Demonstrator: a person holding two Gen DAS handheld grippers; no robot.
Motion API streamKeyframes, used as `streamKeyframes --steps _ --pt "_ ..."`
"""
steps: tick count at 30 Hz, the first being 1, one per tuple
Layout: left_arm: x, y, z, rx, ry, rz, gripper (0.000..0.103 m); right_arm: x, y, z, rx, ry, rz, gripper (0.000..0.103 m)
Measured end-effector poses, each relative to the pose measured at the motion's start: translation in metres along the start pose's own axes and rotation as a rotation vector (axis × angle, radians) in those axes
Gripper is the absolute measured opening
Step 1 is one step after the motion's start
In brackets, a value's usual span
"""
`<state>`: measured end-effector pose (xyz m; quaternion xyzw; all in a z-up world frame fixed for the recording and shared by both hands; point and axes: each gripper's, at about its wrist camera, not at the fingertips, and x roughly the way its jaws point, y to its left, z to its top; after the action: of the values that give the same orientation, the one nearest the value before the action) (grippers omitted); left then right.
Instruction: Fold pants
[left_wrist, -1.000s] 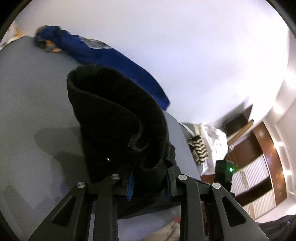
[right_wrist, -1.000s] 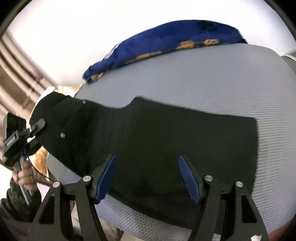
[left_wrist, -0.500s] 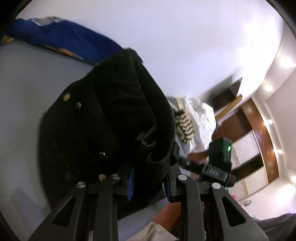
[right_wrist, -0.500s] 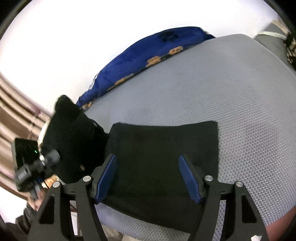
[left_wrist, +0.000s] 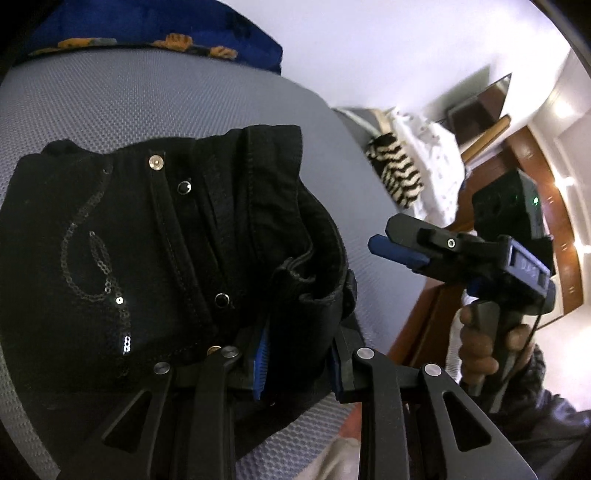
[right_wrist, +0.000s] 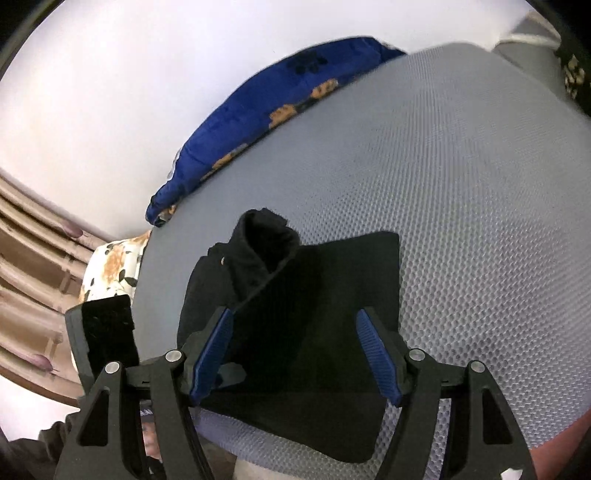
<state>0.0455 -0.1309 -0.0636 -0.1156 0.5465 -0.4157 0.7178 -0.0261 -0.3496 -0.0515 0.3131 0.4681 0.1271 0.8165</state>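
pants (left_wrist: 155, 258) now folded over | blue blanket (right_wrist: 266, 110) behind

Each hand-held gripper is built of black plastic link arms with triangular cut-outs, joined by round silver screw heads. The left hand-held gripper (left_wrist: 299, 363) and the right hand-held gripper (right_wrist: 295, 356) carry blue ribbed finger pads (right_wrist: 212, 354). Behind the right unit's fingers sits a black camera block with a green indicator light (left_wrist: 535, 201); a thin black cable runs below its grip. The hand (left_wrist: 491, 343) emerges from a dark sleeve (left_wrist: 543, 413).
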Motion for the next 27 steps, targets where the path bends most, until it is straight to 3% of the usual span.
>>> streamKeyframes --steps 3,6,11,20,27 --pt "0.003 -0.006 0.0 0.022 0.023 0.041 0.036 0.011 -0.007 -0.001 0.026 0.037 0.035 0.067" --pt "-0.001 -0.023 -0.002 0.095 0.043 0.077 0.053 0.018 -0.011 -0.002 0.037 0.06 0.058 0.067" --pt "-0.026 -0.036 -0.005 0.161 0.005 0.061 0.067 0.032 -0.019 -0.001 0.063 0.106 0.102 0.067" --pt "-0.09 0.034 0.002 -0.031 -0.168 0.205 0.067 0.061 -0.024 0.006 0.054 0.155 0.098 0.06" --pt "-0.102 0.074 -0.011 -0.123 -0.192 0.217 0.067 0.083 -0.02 0.016 0.023 0.161 0.162 0.054"
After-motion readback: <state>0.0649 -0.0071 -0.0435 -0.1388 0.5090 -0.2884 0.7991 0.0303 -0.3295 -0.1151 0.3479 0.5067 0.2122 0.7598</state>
